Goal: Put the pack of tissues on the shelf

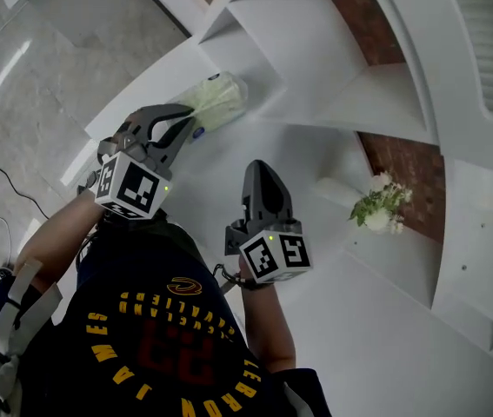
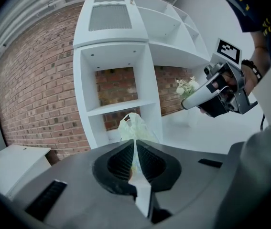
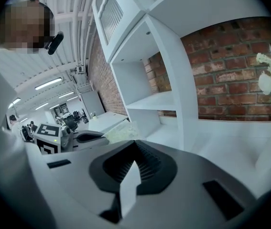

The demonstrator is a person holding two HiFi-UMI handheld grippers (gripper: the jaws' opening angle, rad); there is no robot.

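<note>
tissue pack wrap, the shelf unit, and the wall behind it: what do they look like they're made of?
The pack of tissues: thin translucent plastic film, slightly glossy, crinkled into a peak where the left gripper pinches it.
The shelf: probably white painted or laminated board, with smooth matte faces and square edges.
The wall: red brick, rough, with pale mortar lines.

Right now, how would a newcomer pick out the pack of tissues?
Find the white shelf unit against the brick wall. In front of it, the left hand-held gripper pinches the pack of tissues. It is the only pale green, crinkly plastic bundle there.
</note>
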